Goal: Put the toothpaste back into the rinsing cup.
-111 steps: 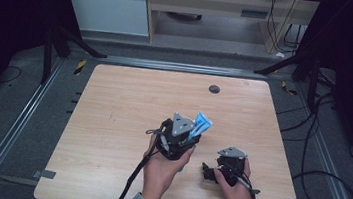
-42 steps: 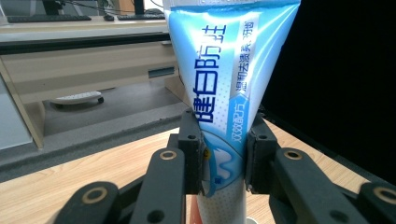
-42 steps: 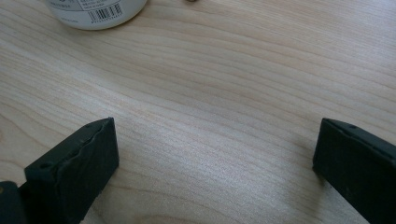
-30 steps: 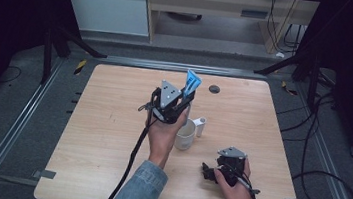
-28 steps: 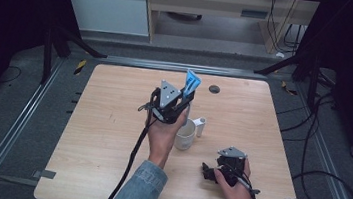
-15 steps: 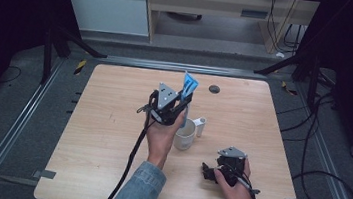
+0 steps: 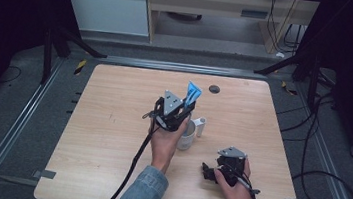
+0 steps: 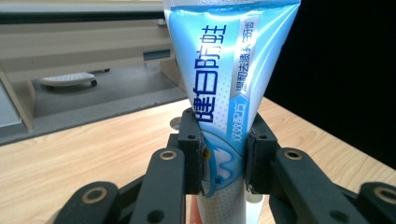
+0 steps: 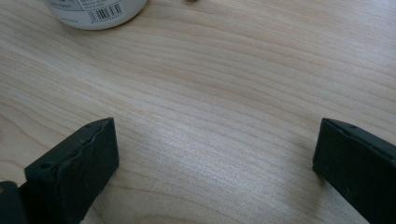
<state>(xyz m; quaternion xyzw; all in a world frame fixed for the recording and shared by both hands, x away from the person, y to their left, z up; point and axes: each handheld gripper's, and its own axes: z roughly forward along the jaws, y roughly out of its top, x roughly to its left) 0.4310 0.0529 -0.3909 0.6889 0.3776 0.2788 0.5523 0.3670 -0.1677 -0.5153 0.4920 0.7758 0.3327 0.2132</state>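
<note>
a lab: wooden table (image 7: pixel 111 122) amid dark frame legs (image 7: pixel 50 40), floor cables (image 7: pixel 324 197).

The right gripper (image 9: pixel 217 154) has its two black jaws spread wide apart, one rising at the lower left and the other at the lower right, with nothing between them. Beneath and beyond them lies the pale wooden table (image 9: pixel 224 93), its grain running across. At the top left edge sits the base of a white container (image 9: pixel 95 11) (a barcode label shows on its side), well apart from both jaws
</note>
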